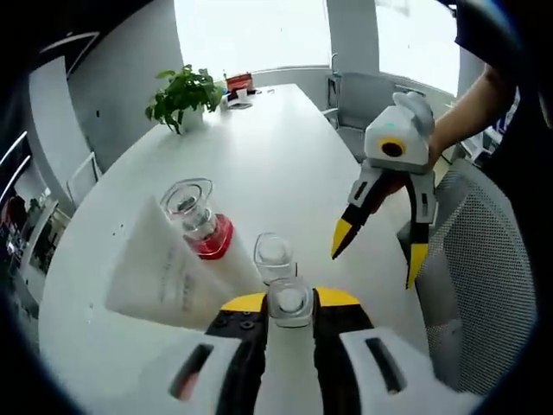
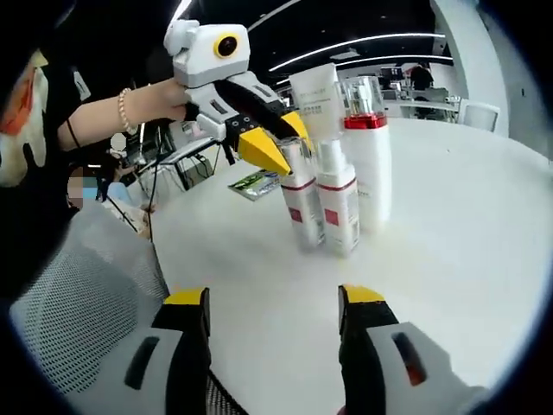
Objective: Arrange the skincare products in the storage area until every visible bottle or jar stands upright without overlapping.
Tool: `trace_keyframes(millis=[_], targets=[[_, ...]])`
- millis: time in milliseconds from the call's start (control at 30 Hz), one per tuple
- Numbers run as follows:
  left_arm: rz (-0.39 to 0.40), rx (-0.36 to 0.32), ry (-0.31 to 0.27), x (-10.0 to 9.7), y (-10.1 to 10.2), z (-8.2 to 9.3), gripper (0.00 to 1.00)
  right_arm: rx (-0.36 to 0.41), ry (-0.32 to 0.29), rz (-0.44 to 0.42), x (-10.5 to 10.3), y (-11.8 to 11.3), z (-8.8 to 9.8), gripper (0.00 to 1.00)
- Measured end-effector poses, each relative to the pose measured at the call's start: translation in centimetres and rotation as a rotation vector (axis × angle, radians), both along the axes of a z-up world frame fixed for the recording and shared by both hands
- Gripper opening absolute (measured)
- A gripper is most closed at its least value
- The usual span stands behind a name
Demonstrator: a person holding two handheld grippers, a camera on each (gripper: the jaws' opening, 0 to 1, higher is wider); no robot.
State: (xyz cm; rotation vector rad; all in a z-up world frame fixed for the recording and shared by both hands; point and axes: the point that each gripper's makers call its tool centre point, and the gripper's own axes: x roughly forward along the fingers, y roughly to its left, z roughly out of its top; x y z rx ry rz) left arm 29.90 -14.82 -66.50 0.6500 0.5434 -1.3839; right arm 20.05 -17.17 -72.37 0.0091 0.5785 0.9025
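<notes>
Left gripper [image 1: 291, 304] clamps a bottle [image 1: 289, 298] by its top. Right gripper [image 2: 272, 303] hangs wide open — empty — above the table [image 2: 449, 216].

Upright white skincare bottles [image 2: 337, 181], clustered

both views face the bottles [image 1: 289, 303] [image 2: 339, 203] closely.

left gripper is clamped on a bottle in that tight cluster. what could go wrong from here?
1. The left gripper holds one small bottle that stands close beside the next small bottle; a sideways pull could tip the neighbour.
2. The white tube and the tall red-collared bottle stand right behind; a push forward might topple them.
3. The right gripper hangs open, steadying nothing.
</notes>
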Motion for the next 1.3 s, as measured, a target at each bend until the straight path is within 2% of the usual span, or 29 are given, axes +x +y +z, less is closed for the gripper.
trace_keyframes(millis=[433,867,1300], targets=[[0.009,-0.023,-0.002,1.1,-0.7,0.1,0.24,-0.011,0.013,-0.005,-0.3,-0.2,-0.3,0.63],[0.009,-0.03,0.007,0.8,-0.7,0.2,0.26,-0.007,0.017,-0.01,-0.2,-0.3,-0.1,0.64],[0.03,-0.043,-0.014,0.6,-0.2,1.4,0.3,-0.013,0.004,0.001,0.1,-0.1,0.7,0.67]])
